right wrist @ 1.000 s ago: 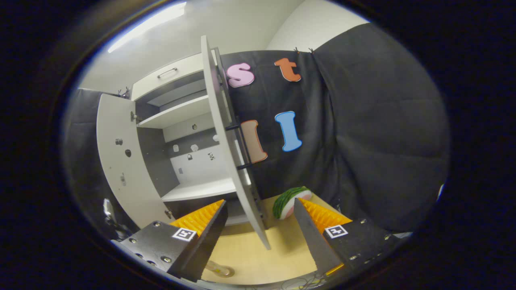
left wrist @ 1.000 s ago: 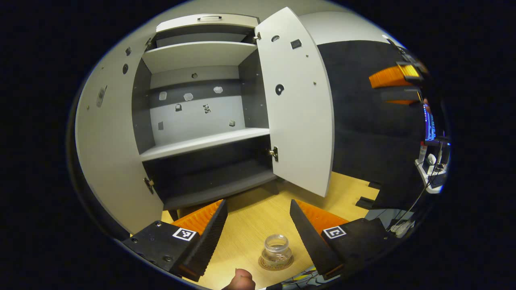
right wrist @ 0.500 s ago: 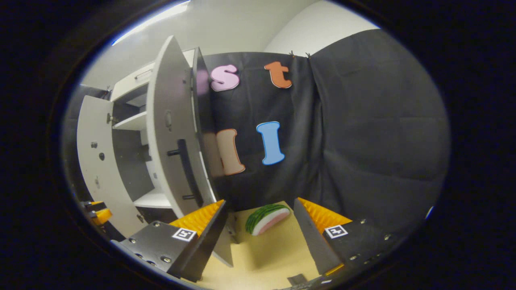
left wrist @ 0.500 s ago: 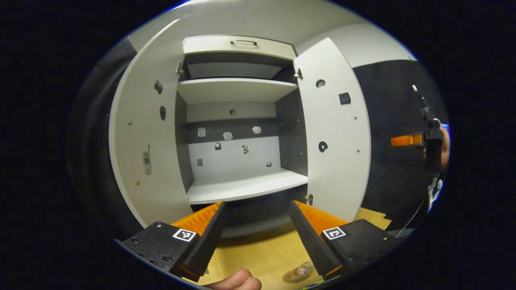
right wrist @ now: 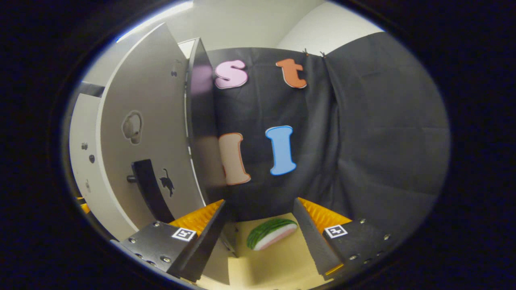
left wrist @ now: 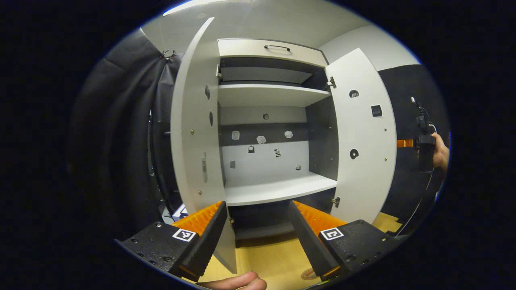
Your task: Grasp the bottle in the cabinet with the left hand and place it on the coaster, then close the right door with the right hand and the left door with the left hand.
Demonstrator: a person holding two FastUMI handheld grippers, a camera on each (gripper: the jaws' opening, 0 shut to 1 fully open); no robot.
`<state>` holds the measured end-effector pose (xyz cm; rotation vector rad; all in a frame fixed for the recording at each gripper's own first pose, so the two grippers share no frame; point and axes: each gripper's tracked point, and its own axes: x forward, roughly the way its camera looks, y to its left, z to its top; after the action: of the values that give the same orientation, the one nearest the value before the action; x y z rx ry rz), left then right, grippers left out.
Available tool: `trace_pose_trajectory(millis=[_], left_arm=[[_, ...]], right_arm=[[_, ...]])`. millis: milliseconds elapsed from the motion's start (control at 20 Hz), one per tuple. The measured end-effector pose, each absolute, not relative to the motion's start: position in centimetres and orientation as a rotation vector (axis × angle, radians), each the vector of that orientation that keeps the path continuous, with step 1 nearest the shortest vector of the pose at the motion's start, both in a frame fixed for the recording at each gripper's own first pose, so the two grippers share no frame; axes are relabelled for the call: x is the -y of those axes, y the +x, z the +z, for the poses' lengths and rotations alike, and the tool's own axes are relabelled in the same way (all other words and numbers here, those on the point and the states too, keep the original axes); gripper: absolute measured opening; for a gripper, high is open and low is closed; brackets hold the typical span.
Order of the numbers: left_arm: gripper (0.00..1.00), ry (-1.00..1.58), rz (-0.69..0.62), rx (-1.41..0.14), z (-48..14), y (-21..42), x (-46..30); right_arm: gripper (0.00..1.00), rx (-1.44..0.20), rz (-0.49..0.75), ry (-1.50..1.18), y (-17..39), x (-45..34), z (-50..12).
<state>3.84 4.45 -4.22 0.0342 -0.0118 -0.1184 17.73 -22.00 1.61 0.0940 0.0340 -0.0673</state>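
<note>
Bottle placement looks done; the run is now in the door-closing phase. In the left gripper view, the left gripper point(left wrist: 258, 233) stands with its jaws spread and nothing between them, facing the open cabinet point(left wrist: 274, 121), whose shelves are bare. The coaster point(left wrist: 309, 274) shows only as a sliver at the bottom edge beside the right finger; a second ago the bottle stood on it in plain view, half a second ago only its edge showed, and now it is out of frame, so I judge it rests there. The view has lifted from the wooden table point(left wrist: 274, 257) toward the cabinet, and the left door point(left wrist: 197, 133) now appears nearly edge-on just left of centre. The right door point(left wrist: 363, 141) is open, and beyond it, far right, a hand point(left wrist: 440, 152) holds the other gripper behind the panel. In the right gripper view, the right gripper point(right wrist: 258, 235) is likewise spread and empty; the door's outer face with its dark handle point(right wrist: 150, 192) now fills the left, where a second ago the door was edge-on and the interior visible. A watermelon slice point(right wrist: 271, 238) lies on the table between the fingers. Judgement: the right gripper is positioned behind the right door to push it; contact cannot be told.
</note>
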Motion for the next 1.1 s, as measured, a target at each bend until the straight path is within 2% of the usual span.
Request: trace_pose_trajectory(millis=[50, 100, 200, 300, 350, 550, 600, 650, 750, 800, 900, 1050, 1100], left_arm=[[0.96, 0.024, -0.120, -0.001, -4.3, 3.1, -4.7], [0.96, 0.010, -0.136, -0.019, -4.2, 2.2, -4.6], [0.96, -0.016, -0.138, -0.018, -3.1, 0.0, -4.8], [0.96, -0.029, -0.123, -0.011, -1.9, -1.9, -5.3], [0.96, -0.029, -0.109, -0.003, -1.1, -2.7, -5.7], [0.97, -0.037, -0.104, 0.065, 1.8, -4.4, -6.5], [0.96, -0.038, -0.099, 0.074, 2.2, -4.7, -7.0], [0.96, -0.039, -0.097, 0.076, 2.3, -4.9, -7.4], [0.96, -0.034, -0.098, 0.072, 2.2, -5.2, -8.0], [0.96, -0.030, -0.097, 0.068, 2.0, -5.3, -8.4], [0.96, -0.028, -0.086, 0.062, 1.8, -5.1, -9.3], [0.96, -0.025, -0.083, 0.048, 1.2, -4.6, -10.6], [0.96, -0.025, -0.076, 0.049, 1.1, -4.4, -11.1]], right_arm=[[1.00, -0.027, 0.010, 0.081, 17.8, 19.6, 1.8], [1.00, -0.019, 0.017, 0.033, 18.4, 18.9, 2.1], [0.86, -0.025, 0.021, -0.017, 18.2, 17.4, 2.6], [0.82, -0.040, 0.052, -0.004, 18.1, 15.6, 2.1], [0.86, -0.044, 0.064, 0.013, 18.0, 14.7, 1.9], [0.86, -0.033, 0.039, 0.055, 17.6, 13.0, 1.7], [0.82, -0.028, 0.027, 0.056, 17.6, 12.8, 1.8], [0.86, -0.034, 0.022, 0.059, 17.5, 12.4, 1.7], [0.82, -0.045, 0.025, 0.058, 17.6, 11.4, 1.6], [0.86, -0.043, 0.025, 0.055, 17.5, 11.1, 1.6], [0.82, -0.052, 0.012, 0.078, 17.4, 10.8, 1.4], [0.89, -0.040, -0.007, 0.097, 17.3, 10.9, 1.5], [0.86, -0.041, -0.011, 0.114, 17.2, 11.0, 1.3]])
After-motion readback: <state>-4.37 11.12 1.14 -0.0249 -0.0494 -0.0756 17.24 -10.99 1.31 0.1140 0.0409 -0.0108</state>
